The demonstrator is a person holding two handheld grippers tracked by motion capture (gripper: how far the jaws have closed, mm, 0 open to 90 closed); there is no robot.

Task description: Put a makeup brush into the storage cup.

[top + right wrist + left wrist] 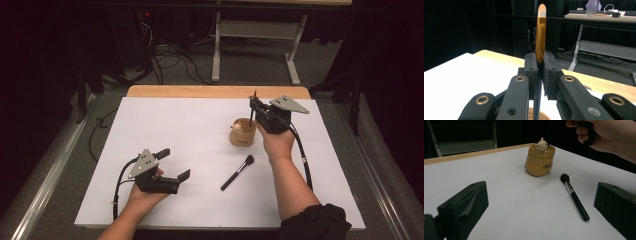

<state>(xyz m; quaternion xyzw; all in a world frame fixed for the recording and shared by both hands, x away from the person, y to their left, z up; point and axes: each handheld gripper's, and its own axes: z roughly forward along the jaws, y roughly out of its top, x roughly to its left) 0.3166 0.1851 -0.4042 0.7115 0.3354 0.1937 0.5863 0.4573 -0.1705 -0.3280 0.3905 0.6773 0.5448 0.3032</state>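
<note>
Holding a thin brush [540, 32] upright, your right gripper [263, 114] is clenched on its handle, just above the yellow cup [243, 133] near the tabletop's far right corner. Next, I think, you lower it straight into the cup. Your left gripper [172, 164] rests released near the front edge. Another brush [238, 172] lies beside the cup. The cup's dark writing [547, 165] is too small to read.

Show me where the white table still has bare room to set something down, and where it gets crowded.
Bare: the far left stretch of the white table, from its wooden back edge down to the left tongs, and the near strip between the two forearms. Crowded: right of centre, where the yellow cup, the black brush lying in front of it and the right tongs, shut on an upright gold-handled brush, sit close together.
</note>
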